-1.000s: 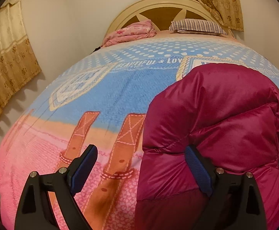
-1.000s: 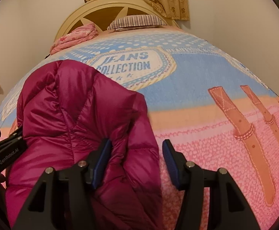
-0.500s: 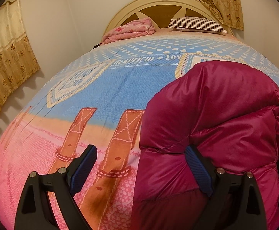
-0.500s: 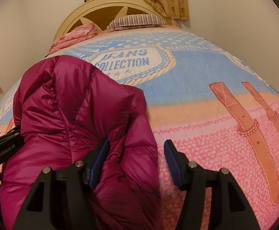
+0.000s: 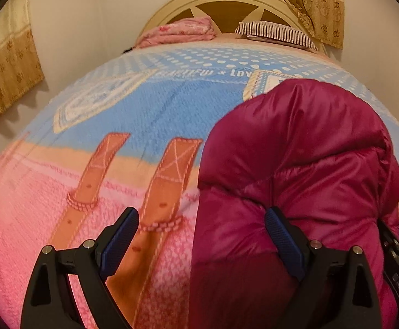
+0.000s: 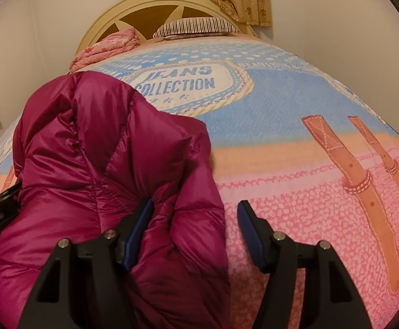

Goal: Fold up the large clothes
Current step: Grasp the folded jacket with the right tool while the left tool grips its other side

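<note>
**Puffer jacket bundled on the bed, fold looks close to finished**

A magenta puffer jacket (image 5: 303, 170) sits as a plump, doubled-over bundle on the near, pink end of a printed blanket (image 5: 150, 126), seen here from two hand-held claws. The left gripper (image 5: 202, 235) stands wide apart at the bundle's left edge, its right finger pressed against the padding and its left finger over bare blanket. The right gripper (image 6: 196, 227) is also spread wide at the bundle's right edge, its left finger touching the fabric, its right finger clear of it. Neither claw is clamped on anything.

Judging by the compact shape, with no sleeves trailing outward, most of the folding appears done; what may remain is a final tuck, squaring or pressing flat.

Much stays out of sight. The bundle's near side is cut off by the bottom of both frames, so its lower layers, hem and any zip cannot be checked. The sleeves are hidden inside or beneath. A pink quilt (image 5: 180, 30) and a striped pillow (image 5: 276, 31) lie by the headboard (image 6: 150, 8).
</note>
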A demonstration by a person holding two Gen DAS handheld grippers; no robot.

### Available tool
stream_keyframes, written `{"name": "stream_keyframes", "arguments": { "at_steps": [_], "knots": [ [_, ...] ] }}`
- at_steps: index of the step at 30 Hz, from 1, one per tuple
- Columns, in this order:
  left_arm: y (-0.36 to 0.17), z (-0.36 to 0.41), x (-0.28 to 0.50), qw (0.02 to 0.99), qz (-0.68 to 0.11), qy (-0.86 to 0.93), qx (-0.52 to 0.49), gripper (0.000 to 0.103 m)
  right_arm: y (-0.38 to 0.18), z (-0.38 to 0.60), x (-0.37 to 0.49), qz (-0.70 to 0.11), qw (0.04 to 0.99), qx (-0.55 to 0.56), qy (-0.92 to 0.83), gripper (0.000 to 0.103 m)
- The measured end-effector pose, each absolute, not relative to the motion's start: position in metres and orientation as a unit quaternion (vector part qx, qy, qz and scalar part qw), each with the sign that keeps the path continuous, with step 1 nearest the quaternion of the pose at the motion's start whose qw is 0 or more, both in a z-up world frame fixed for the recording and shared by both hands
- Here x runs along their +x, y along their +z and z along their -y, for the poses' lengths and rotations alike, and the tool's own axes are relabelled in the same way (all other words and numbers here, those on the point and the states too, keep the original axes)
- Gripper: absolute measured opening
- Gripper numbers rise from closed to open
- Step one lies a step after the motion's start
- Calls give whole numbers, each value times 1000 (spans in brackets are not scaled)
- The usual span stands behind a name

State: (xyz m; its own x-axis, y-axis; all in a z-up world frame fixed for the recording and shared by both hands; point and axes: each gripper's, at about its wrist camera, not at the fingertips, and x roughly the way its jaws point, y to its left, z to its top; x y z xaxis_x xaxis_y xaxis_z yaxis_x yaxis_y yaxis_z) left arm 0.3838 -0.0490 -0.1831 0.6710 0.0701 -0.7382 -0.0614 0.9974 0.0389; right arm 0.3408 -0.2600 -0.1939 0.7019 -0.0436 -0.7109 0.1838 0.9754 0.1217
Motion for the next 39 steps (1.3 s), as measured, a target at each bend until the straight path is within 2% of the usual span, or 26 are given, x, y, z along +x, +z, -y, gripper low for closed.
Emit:
{"name": "stream_keyframes", "arguments": {
  "at_steps": [8,24,29,30,33,39],
  "knots": [
    [-184,40,352,915,-402,-21,-24,94,-196,260,343,-385,916,99,-56,66],
    [-197,46,355,911,-410,-54,-5,94,-199,262,344,-392,913,105,-52,69],
    [-200,44,358,907,-416,-69,-20,93,-201,262,345,-394,912,110,-35,63],
    [-199,46,357,907,-414,-71,-18,90,-201,262,345,-394,912,110,-31,61],
    [-196,54,352,909,-406,-97,-5,67,-201,260,345,-394,912,111,-18,52],
    [-192,64,347,909,-402,-110,10,50,-201,256,342,-391,913,116,1,39]
  ]
}}
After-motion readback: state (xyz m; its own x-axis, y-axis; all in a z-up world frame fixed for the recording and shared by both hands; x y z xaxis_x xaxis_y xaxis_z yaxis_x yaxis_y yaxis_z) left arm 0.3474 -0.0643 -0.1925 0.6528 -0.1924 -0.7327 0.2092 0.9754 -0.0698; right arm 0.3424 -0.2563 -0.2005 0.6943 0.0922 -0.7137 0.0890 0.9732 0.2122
